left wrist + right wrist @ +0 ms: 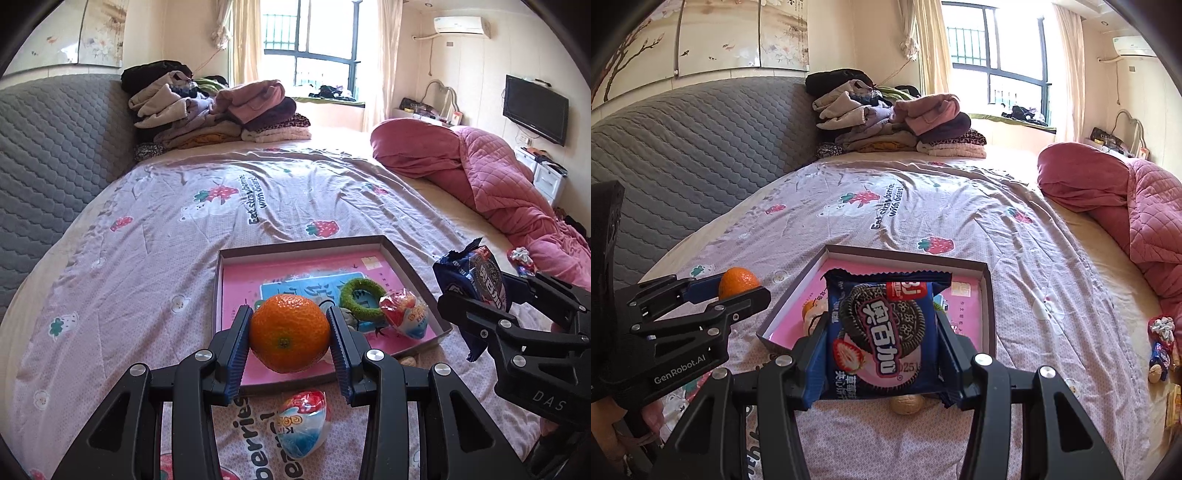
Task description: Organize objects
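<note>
Above the near edge of the box (402, 254), the left hand-held gripper (290, 334) clamps an orange (290, 338); the right hand-held gripper (882, 343) clamps a cookie packet (882, 332).

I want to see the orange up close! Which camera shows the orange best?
The left wrist view. There the orange fills the middle, whole and sharp, squeezed between the left gripper's blue pads above the box. In the right wrist view only a small piece of it peeks out past that gripper, off to the side.
</note>
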The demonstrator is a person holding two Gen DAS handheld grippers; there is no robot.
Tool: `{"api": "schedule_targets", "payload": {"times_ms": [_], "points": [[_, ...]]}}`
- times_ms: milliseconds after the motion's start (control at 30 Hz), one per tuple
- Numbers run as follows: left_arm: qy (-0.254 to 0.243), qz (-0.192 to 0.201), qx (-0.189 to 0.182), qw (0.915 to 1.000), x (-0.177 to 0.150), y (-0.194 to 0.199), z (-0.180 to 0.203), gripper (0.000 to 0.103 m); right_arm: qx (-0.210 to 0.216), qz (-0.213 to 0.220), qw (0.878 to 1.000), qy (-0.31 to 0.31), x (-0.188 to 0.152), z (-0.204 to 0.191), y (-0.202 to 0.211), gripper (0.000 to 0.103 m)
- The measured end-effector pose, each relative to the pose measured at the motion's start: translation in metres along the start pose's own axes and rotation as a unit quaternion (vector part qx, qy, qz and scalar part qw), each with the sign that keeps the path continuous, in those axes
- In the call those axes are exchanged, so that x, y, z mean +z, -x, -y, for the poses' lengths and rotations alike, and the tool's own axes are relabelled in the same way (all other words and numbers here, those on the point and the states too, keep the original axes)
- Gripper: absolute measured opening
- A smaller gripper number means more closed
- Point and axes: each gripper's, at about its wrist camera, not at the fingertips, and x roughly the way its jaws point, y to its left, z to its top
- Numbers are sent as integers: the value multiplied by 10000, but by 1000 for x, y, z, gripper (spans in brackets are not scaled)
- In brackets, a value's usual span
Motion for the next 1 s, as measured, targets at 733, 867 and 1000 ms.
{"api": "schedule_targets", "payload": {"times_ms": [733, 867, 1000], "points": [[102, 79, 169, 9998, 23, -14, -28, 42, -268, 210, 9994, 4, 32, 3, -8, 52], [68, 48, 197, 9998, 22, -19, -31, 42, -286, 213, 9994, 0, 37, 5, -12, 52], [67, -2, 147, 9999, 16, -27, -34, 42, -266, 171, 9995, -14, 35, 4, -19, 52]]}}
